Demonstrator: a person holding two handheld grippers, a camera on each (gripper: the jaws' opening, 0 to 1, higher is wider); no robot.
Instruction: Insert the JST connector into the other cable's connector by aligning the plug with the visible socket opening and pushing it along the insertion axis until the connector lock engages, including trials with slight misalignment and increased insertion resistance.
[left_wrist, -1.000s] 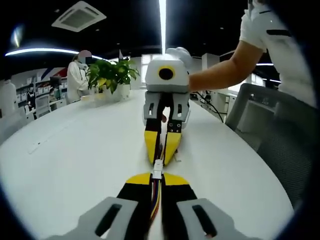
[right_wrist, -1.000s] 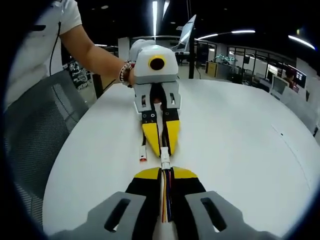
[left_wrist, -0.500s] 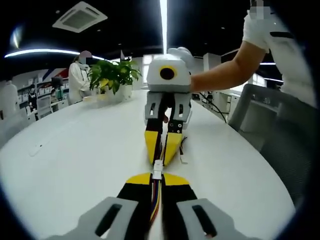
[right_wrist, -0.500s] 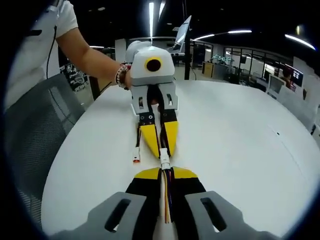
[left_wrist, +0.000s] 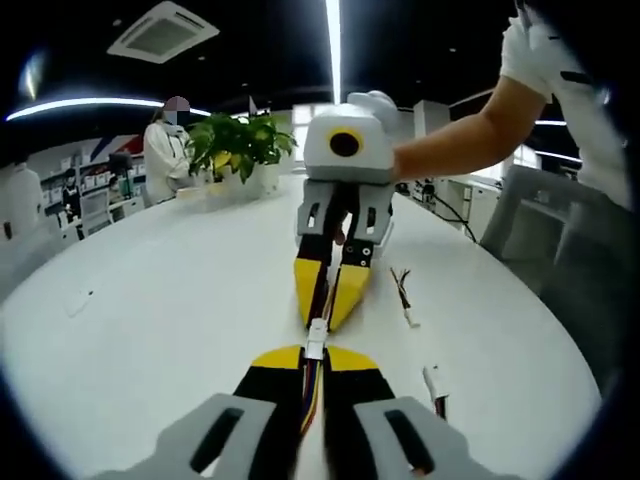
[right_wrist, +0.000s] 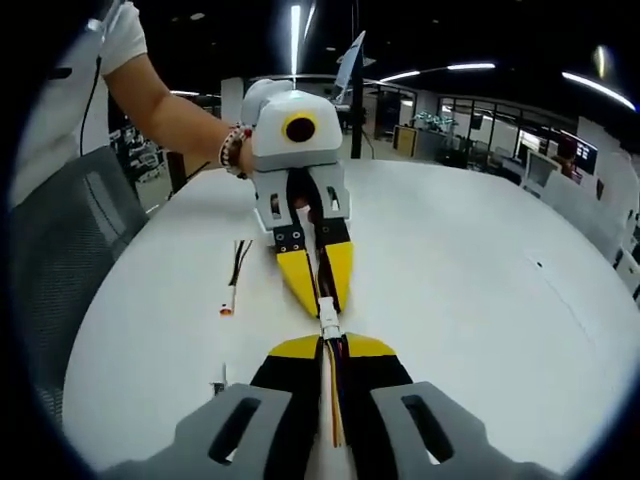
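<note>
Left gripper view: the left gripper, yellow-tipped black jaws closed on a multicoloured wire bundle, meets the right gripper nose to nose, and the small white JST connector pair sits between the tips, above the white round table. Both grippers have risen since a second ago — spare cables now lie clear beside them. Right gripper view: the right gripper clamps its own wires; the housings touch. Mating looks done or nearly so — lock unconfirmed.
</note>
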